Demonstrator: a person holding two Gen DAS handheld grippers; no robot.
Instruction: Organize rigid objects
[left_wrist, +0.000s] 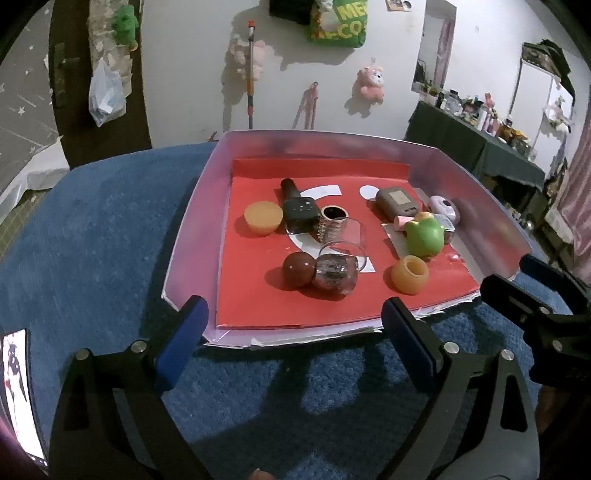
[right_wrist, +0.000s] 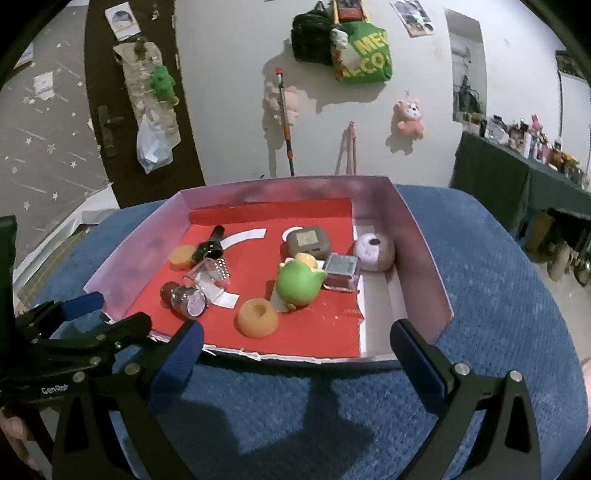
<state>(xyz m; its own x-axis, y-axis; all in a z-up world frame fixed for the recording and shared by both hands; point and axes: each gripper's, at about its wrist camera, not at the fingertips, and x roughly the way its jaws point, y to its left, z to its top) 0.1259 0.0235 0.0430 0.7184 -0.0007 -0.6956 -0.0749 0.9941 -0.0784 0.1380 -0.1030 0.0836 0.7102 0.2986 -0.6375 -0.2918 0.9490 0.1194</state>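
Observation:
A shallow box (left_wrist: 192, 206) (right_wrist: 424, 243) with a red floor sits on a blue surface and holds several small rigid objects. Among them are a green toy (left_wrist: 424, 234) (right_wrist: 299, 282), an orange ring-shaped cup (left_wrist: 410, 275) (right_wrist: 257, 317), a brown ball (left_wrist: 297, 269), a clear glass (left_wrist: 343, 240), a black remote-like device (left_wrist: 299, 210), a grey case (left_wrist: 397, 201) (right_wrist: 308, 240) and a pale round gadget (right_wrist: 373, 247). My left gripper (left_wrist: 295, 343) is open and empty just before the box's near edge. My right gripper (right_wrist: 295, 350) is open and empty at the near edge too.
The blue carpeted surface (left_wrist: 92, 236) surrounds the box. A cluttered dark table (left_wrist: 480, 144) stands at the right. A wall with hung plush toys and a green bag (left_wrist: 340, 22) is behind. A card lies at the far left edge (left_wrist: 14, 387).

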